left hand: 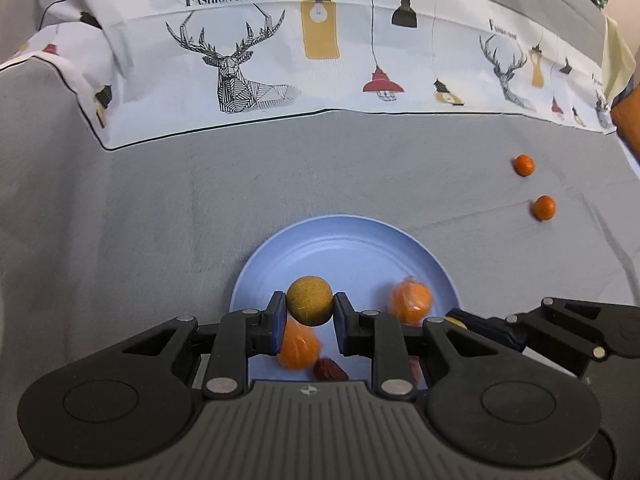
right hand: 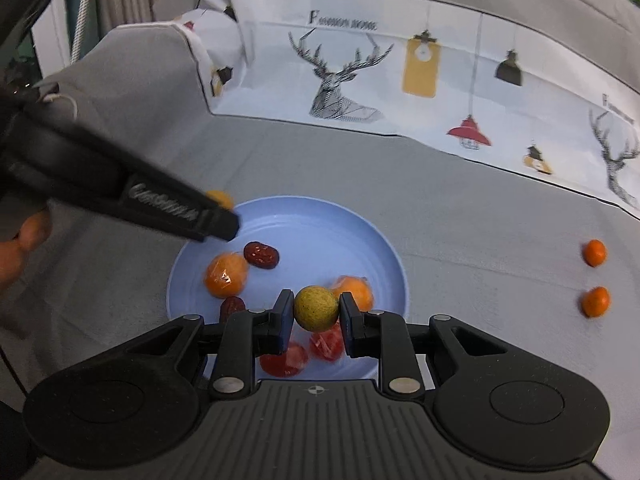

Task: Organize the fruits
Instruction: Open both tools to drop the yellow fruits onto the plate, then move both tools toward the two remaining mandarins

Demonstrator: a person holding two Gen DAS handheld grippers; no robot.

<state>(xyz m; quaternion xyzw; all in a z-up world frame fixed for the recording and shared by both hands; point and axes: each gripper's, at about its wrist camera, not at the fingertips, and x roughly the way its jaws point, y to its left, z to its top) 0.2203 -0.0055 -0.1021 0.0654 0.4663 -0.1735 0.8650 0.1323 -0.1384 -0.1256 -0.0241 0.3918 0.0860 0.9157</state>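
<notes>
Left wrist view: left gripper (left hand: 309,307) fingers clamp a ball (left hand: 309,301) above the plate (left hand: 344,240); right gripper (right hand: 316,309) fingers likewise pinch a ball (right hand: 316,308).

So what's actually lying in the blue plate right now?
In the blue plate: two wrapped oranges, two red dates, two red wrapped pieces. Each tool holds a yellow-green ball above it, covering part of the near side.
</notes>
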